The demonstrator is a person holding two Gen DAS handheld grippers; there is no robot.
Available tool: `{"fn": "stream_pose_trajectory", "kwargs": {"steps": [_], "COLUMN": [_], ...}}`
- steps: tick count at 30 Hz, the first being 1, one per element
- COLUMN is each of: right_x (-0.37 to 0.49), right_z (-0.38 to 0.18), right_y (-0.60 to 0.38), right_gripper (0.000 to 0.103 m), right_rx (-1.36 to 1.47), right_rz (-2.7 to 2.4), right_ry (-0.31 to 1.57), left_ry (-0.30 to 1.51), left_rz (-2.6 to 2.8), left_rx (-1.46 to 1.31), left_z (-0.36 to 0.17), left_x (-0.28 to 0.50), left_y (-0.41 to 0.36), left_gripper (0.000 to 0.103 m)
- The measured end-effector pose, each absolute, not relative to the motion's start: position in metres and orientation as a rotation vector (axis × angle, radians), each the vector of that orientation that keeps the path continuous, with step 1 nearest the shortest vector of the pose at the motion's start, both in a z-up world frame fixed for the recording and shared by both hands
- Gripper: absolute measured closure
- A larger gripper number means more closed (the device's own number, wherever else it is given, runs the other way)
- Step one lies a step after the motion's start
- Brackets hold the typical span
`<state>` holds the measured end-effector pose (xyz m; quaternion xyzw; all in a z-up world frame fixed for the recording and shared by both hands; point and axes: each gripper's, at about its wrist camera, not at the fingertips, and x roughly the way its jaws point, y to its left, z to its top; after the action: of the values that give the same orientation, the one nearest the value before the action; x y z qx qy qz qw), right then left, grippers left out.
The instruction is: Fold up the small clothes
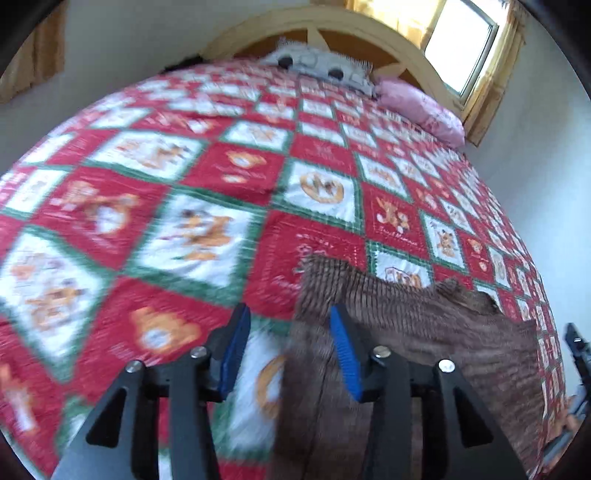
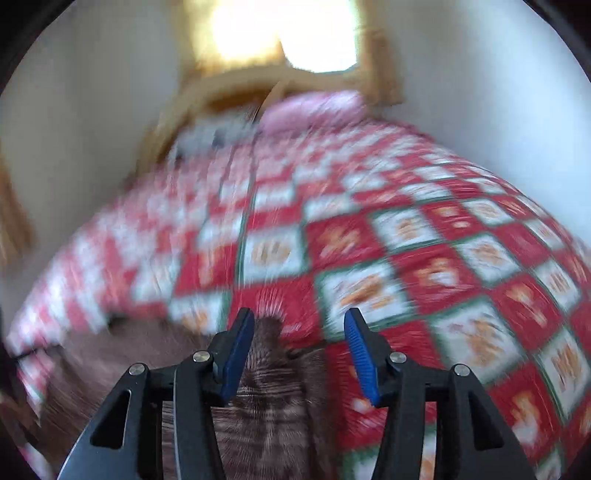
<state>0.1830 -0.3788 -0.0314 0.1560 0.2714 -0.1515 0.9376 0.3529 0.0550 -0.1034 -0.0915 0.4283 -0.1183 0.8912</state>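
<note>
A brown ribbed garment [image 1: 424, 332] lies spread on the red, white and green quilt [image 1: 221, 192] at the near right of the left wrist view. My left gripper [image 1: 290, 332] is open and empty; its right finger is over the garment's left edge, its left finger over bare quilt. In the blurred right wrist view the garment [image 2: 269, 398] runs under and between my fingers. My right gripper [image 2: 299, 336] is open above its far edge. Part of the right gripper [image 1: 578, 354] shows at the far right of the left wrist view.
The quilt [image 2: 424, 258] covers a bed with a wooden headboard [image 1: 332, 26]. A pink pillow [image 1: 421, 107] and a grey pillow [image 1: 321, 64] lie at the head. A bright window [image 1: 461, 40] with yellow curtains is behind. Walls flank the bed.
</note>
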Motion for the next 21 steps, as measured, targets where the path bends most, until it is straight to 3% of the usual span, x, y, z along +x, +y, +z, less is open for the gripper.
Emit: {"fn": "stream_pose_trajectory", "kwargs": {"steps": [6,13,14,16,21], "right_x": [0.12,0.103,0.1,0.097,0.094], "right_z": [-0.034,-0.106,-0.114,-0.11,-0.109], "right_y": [-0.315,-0.26,-0.259,-0.259,-0.256], "right_gripper": [0.058,0.058,0.058,0.058,0.057], "right_rx": [0.204,0.12,0.109,0.122,0.11], "right_rz": [-0.13,-0.111,-0.115,-0.112,-0.117], "right_ry": [0.657,0.817,0.8,0.781,0.769], "left_ry": [0.886,0.859,0.842,0.841,0.823], "left_rz": [-0.316,-0.264,-0.259,-0.254,-0.205], "left_rx": [-0.136,0.04,0.06,0.083,-0.006], "left_z": [-0.097,-0.121,-0.123,-0.126,-0.119], "left_x": [0.28,0.231,0.228,0.227,0.223], "left_y": [0.046,0.016,0.015,0.013,0.033], "left_gripper": [0.039,0.035,0.033,0.019,0.017]}}
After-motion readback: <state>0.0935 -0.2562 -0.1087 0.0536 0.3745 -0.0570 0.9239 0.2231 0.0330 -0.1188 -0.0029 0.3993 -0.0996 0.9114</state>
